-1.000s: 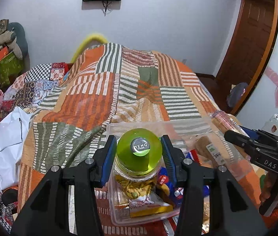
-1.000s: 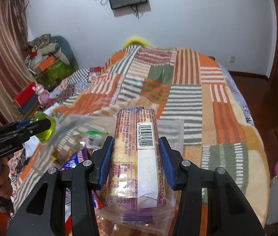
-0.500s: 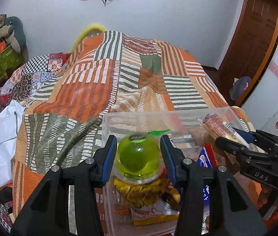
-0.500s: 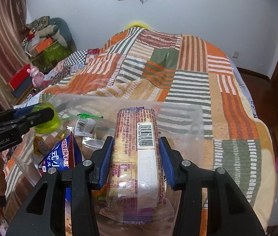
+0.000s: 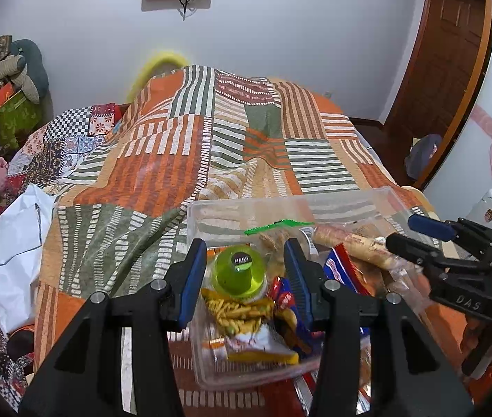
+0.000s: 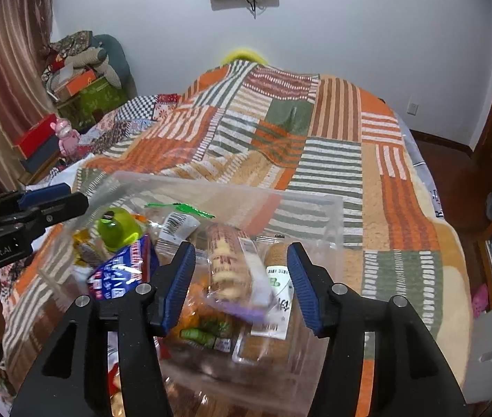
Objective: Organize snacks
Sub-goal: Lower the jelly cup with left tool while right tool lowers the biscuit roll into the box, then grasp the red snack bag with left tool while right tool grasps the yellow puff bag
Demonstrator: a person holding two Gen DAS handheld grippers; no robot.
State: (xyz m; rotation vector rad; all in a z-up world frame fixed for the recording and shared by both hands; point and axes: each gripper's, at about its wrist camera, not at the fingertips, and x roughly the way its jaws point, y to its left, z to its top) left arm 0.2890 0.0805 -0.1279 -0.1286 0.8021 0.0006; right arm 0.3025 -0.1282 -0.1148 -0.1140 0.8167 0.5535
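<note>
- Clear plastic, the bin (image 5: pixel 280 205) is sitting on the bed's patchwork quilt (image 5: pixel 162 160) and is taking in the snacks. The step in hand appears to be dropping two items into it at once.
- At the bin's 9 o'clock side in the right wrist view, the left tool (image 5: pixel 245 246) is hovering partly open. Its pads are flanking the green jelly cup (image 5: pixel 239 274) with a sliver of gap on each side, so it seems to be gripping nothing.
- The cup is resting on a yellow snack bag (image 5: pixel 242 312) inside the bin.
- Towards 8 o'clock of the bin's middle, a blue packet (image 6: pixel 121 271) is leaning against the cup.
- At 12 o'clock, a clear bag with a green seal strip (image 6: pixel 180 208) is lying against the far wall.
- In the middle, the biscuit roll (image 6: pixel 227 264) is lying inside the bin between the jaws of the right tool (image 6: pixel 240 246). Those jaws have just been opening, and the pads are standing clear of the wrapper.
- At 3 o'clock, a brown wrapped item with a white label (image 6: pixel 275 253) is sitting just beside the roll.
- Counting: one bin, one cup, one yellow bag, one blue packet, one sealed bag, one roll, one brown item and two tools. Smaller wrappers underneath are too blurred to count.
- Next, both tools are probably needing to lift straight out without snagging a wrapper or the bin's rim.
</note>
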